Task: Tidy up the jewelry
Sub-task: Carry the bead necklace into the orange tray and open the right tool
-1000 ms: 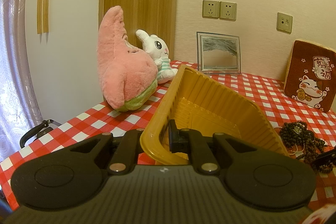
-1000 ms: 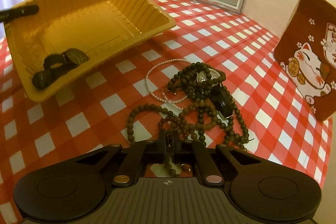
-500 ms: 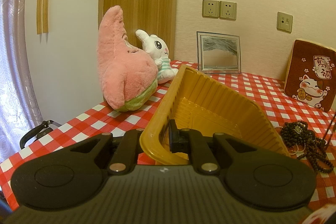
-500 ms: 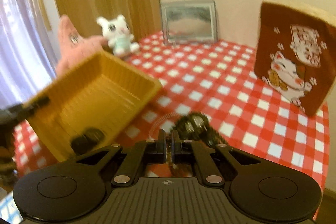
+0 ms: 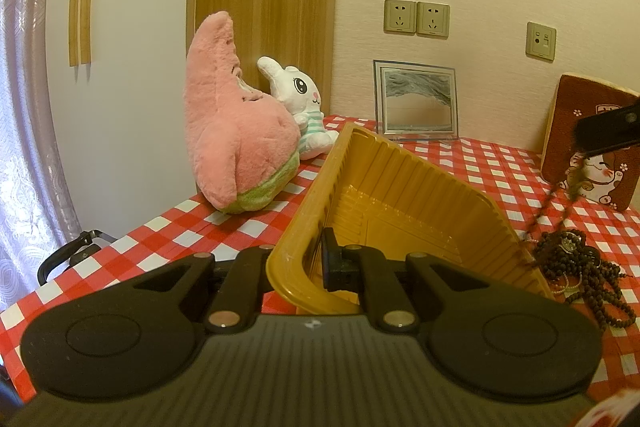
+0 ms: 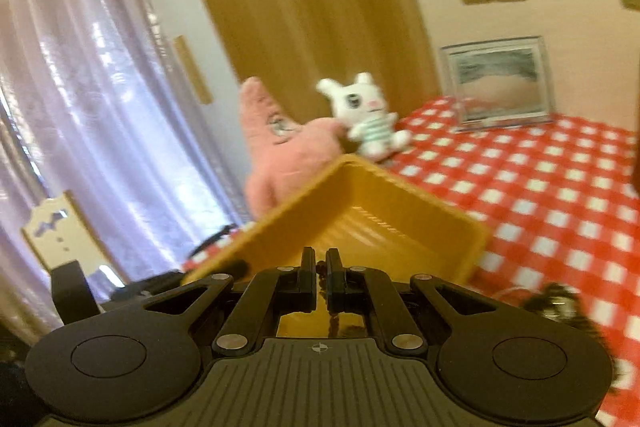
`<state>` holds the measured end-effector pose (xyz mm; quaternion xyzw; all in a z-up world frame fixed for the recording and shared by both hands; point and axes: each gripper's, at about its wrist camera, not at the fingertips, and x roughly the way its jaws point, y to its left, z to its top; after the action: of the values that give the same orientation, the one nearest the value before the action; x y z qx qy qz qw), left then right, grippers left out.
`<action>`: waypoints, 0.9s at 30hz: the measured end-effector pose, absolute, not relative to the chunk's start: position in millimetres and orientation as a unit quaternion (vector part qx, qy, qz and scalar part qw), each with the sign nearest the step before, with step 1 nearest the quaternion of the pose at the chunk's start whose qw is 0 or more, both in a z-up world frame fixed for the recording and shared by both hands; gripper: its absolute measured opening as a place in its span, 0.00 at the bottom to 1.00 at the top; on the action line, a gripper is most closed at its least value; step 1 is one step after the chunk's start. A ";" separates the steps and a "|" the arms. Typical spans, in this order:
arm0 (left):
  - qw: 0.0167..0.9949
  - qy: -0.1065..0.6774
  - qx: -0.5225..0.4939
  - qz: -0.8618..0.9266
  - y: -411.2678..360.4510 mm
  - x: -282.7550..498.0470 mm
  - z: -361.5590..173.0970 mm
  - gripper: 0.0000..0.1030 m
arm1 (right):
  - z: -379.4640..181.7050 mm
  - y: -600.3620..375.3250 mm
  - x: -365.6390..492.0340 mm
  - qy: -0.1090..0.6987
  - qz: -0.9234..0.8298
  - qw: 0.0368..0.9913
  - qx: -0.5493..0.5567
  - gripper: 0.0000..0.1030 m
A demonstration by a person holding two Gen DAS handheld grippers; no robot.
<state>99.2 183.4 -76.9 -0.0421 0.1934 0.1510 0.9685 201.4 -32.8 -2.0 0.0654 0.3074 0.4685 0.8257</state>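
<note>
Black plastic at the right gripper (image 6: 319,281), jaws drawn almost together with only a sliver between them, pinching a strand of dark wooden beads (image 6: 333,321). Hangs straight down from the pinch, long axis near vertical. Seen from the left wrist, held high at the right gripper (image 5: 608,127), with the strand (image 5: 556,195) slanting down and ending in the bead heap (image 5: 576,263) on the checked tablecloth (image 5: 500,163), so probably not yet clear of the table. Outward from the right claw, directly ahead and a little below: the yellow tray (image 6: 400,227), near corner pointing at the fingers, open face tipped up toward them; blurred in this view. Propped at that tilt by the left gripper (image 5: 316,263), clamped tight across the near wall of the yellow tray (image 5: 400,195), one finger inside, the other hidden outside the wall. Heap just beside the tray's right wall, whether touching cannot be told. Judging from this: a short carry forward and left for the right claw, over the raised rim, then down. Likely snag: the trailing tail dragging the heap or catching on the rim.
</note>
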 end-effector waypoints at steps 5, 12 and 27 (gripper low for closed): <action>0.969 0.193 -0.042 0.150 183.3 99.8 -77.9 0.09 | -18.0 2.0 200.3 0.332 0.485 0.807 0.056 0.04; 0.969 0.193 -0.042 0.150 183.3 99.7 -77.8 0.09 | -45.9 27.3 200.2 0.364 0.479 0.798 0.033 0.04; 0.968 0.194 -0.042 0.151 183.9 100.1 -79.8 0.09 | -43.2 3.7 199.1 0.362 0.434 0.824 0.042 0.41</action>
<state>100.1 183.9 -79.8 -0.0421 0.1939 0.1506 0.9685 199.1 3.7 -43.2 0.0416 0.3618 0.4335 0.8243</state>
